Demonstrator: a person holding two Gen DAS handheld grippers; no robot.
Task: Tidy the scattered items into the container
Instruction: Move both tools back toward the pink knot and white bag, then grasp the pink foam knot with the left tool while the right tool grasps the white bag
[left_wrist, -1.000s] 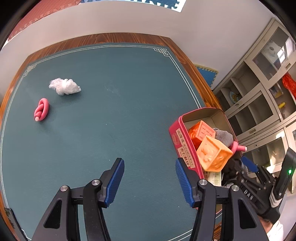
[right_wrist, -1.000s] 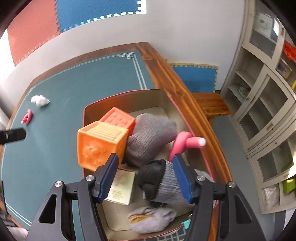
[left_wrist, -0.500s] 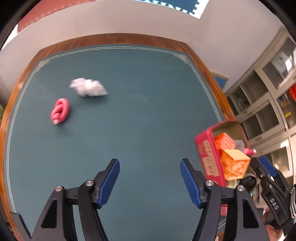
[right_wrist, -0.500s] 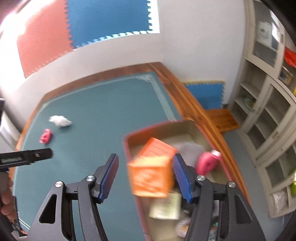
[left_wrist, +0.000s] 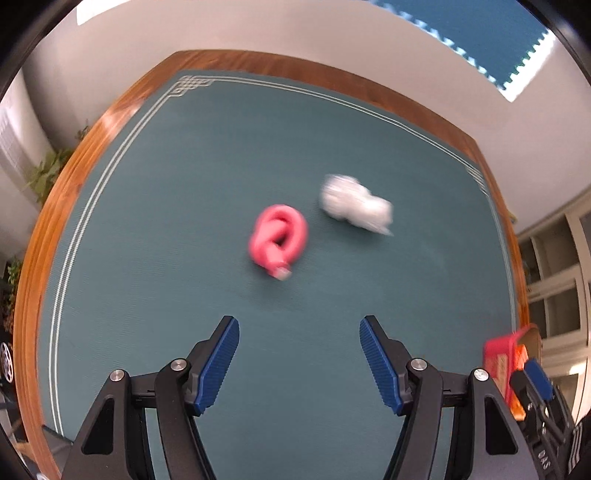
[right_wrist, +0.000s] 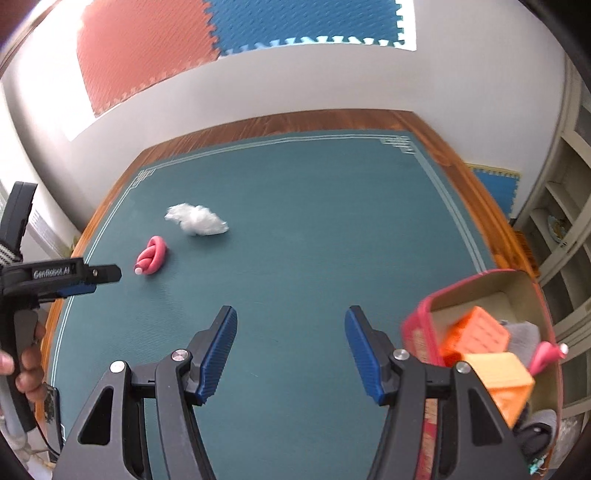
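- Aiming my left gripper (left_wrist: 299, 354), jaws wide, empty, at pink twist (left_wrist: 279, 238), frame centre.
- Right gripper (right_wrist: 290, 350) also wide, empty.
- Risk: nudging white wad (left_wrist: 354, 205) just beside it.

a pink knotted rope toy (right_wrist: 151, 255) lies on the green mat, just beside a white crumpled wad (right_wrist: 196, 220). the red box (right_wrist: 417, 334) at the right edge holds two orange cubes (right_wrist: 476, 332), a grey cloth and a pink piece.

Both wrist views look down over the green mat (left_wrist: 184, 192), sharing its centre.
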